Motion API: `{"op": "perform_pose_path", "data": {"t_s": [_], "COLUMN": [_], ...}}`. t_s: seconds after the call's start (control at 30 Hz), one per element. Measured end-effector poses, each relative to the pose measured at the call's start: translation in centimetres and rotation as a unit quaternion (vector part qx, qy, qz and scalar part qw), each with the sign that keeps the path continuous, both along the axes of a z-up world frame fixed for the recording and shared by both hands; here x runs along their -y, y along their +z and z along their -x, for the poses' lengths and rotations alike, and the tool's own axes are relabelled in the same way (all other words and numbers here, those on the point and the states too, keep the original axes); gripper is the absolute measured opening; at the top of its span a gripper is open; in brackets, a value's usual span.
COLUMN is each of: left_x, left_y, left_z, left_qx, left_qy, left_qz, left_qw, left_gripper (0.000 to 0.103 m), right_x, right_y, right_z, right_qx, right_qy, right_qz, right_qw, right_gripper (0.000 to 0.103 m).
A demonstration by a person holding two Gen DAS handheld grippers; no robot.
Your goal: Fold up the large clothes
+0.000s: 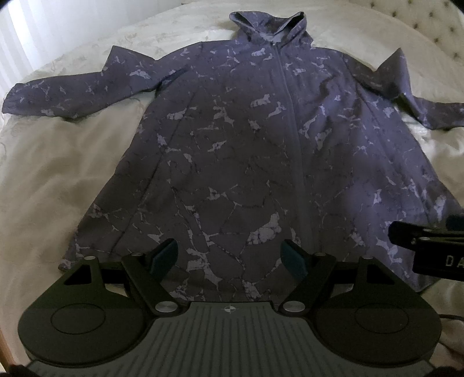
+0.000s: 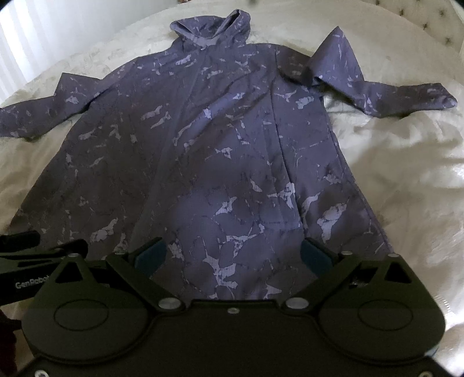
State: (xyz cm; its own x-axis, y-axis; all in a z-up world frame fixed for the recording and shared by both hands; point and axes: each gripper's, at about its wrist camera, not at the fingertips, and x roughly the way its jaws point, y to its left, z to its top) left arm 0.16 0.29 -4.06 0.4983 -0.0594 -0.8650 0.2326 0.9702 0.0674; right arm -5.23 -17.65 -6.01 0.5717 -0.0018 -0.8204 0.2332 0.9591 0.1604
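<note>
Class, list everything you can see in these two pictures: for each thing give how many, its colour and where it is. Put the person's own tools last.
Hooded jacket: one, purple with pale marbled patches, spread flat front-up on the bed, hood at the far end, hem nearest the cameras.
Sleeves: two, same purple print, one stretched out to each side.
Bed cover: one, cream-white, under the jacket and showing all round it.
Tufted headboard: one, pale cream, at the far right corner.
Curtain: one, white, far left.
Left tongs: one, black with teal pads, open above the hem, holding nothing.
Right tongs: one, black with teal pads, open above the hem, holding nothing.
</note>
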Motion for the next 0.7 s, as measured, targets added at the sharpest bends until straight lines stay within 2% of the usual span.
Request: {"op": "perform_pose_path", "data": {"t_s": [0.7], "left_x": [0.7], "left_y": [-0.1], "left_z": [-2.7], "left_qx": [-0.008], "left_qy": [-0.011], "left_qz": [-0.003], "left_qw": [0.9999], "left_gripper": [0.077], "right_x": [0.9], "right_y": [-0.6], "right_z": [-1.9], "right_qx": [-0.015], "right_qy": [0.011], "right_qz": [-0.009], "right_qw": [1.000], "right_gripper": [0.099]}}
